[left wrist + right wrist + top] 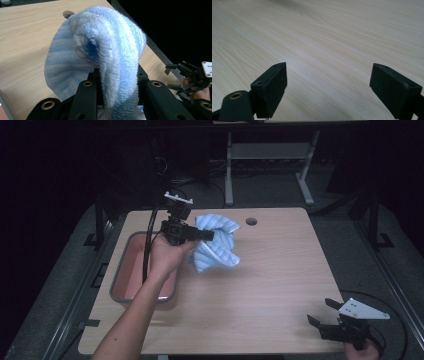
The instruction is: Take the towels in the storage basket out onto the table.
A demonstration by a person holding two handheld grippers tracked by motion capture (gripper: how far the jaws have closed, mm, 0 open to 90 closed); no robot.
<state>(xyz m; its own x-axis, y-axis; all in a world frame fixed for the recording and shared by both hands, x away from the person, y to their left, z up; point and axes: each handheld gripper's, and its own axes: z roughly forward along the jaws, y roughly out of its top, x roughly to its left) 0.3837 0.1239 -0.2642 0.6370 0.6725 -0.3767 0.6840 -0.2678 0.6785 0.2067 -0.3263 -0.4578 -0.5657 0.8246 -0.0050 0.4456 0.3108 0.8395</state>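
Note:
A light blue striped towel (216, 242) hangs bunched above the table's left middle, pinched in my left gripper (209, 235), which a hand holds level and pointing right. In the left gripper view the towel (110, 50) bulges up between the two black jaws, which are closed tight on its folds. My right gripper (320, 312) rests at the table's front right corner with its jaws wide apart. The right gripper view has its fingers (272, 85) standing far apart over bare wood, with nothing between them.
A grey-rimmed bin (120, 270) with a pink inside sits at the table's left edge, under the left forearm. A round cable hole (251, 221) lies near the far edge. The wooden table (280, 280) has open surface across its middle and right.

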